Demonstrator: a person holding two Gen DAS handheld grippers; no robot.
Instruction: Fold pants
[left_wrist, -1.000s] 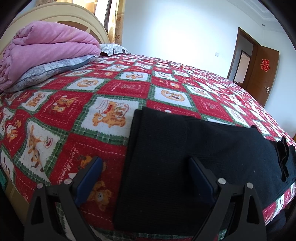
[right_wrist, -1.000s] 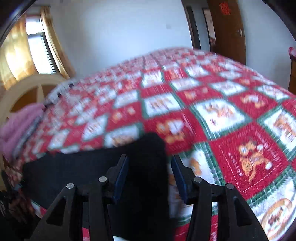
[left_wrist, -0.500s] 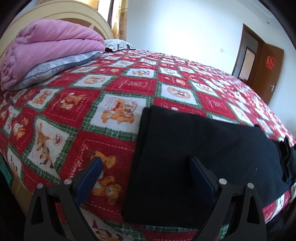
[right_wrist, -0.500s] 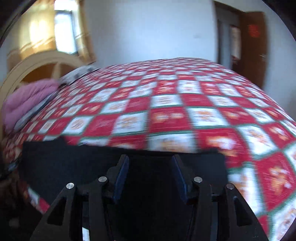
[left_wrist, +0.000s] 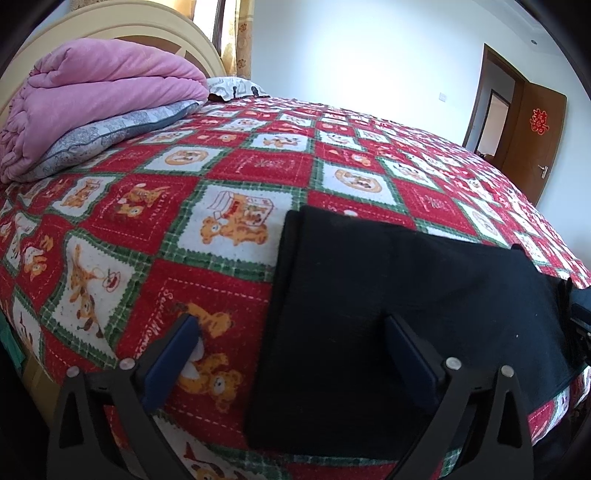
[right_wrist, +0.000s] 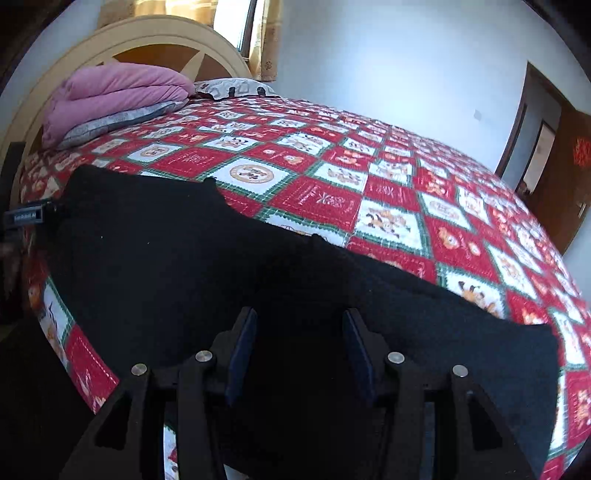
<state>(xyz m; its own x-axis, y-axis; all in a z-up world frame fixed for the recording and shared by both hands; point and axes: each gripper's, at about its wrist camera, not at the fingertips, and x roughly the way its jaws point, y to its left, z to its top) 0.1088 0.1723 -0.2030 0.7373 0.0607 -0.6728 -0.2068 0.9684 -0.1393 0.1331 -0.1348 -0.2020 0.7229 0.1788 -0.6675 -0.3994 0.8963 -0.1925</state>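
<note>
While the black pants (left_wrist: 406, 295) lie spread flat along the near edge of the bed, on the red, white and green bear-print bedspread (left_wrist: 236, 173), both grippers hang over them from the bedside. The left gripper (left_wrist: 291, 332) straddles the pants' left edge: its right finger stands over the black cloth, its left finger over a bear on the bedspread. Its jaws are opening, wide apart, and nothing is pinched between them. From the right wrist view the pants (right_wrist: 166, 251) run from far left to the right edge, and the right gripper (right_wrist: 297, 332) hovers above their middle, jaws partly apart with only dark cloth showing beneath; the pads press on nothing that I can see. Up by the headboard (left_wrist: 155, 33) a folded pink blanket (left_wrist: 96, 99) rests on a grey patterned pillow (left_wrist: 110, 133), well apart from the pants.
</note>
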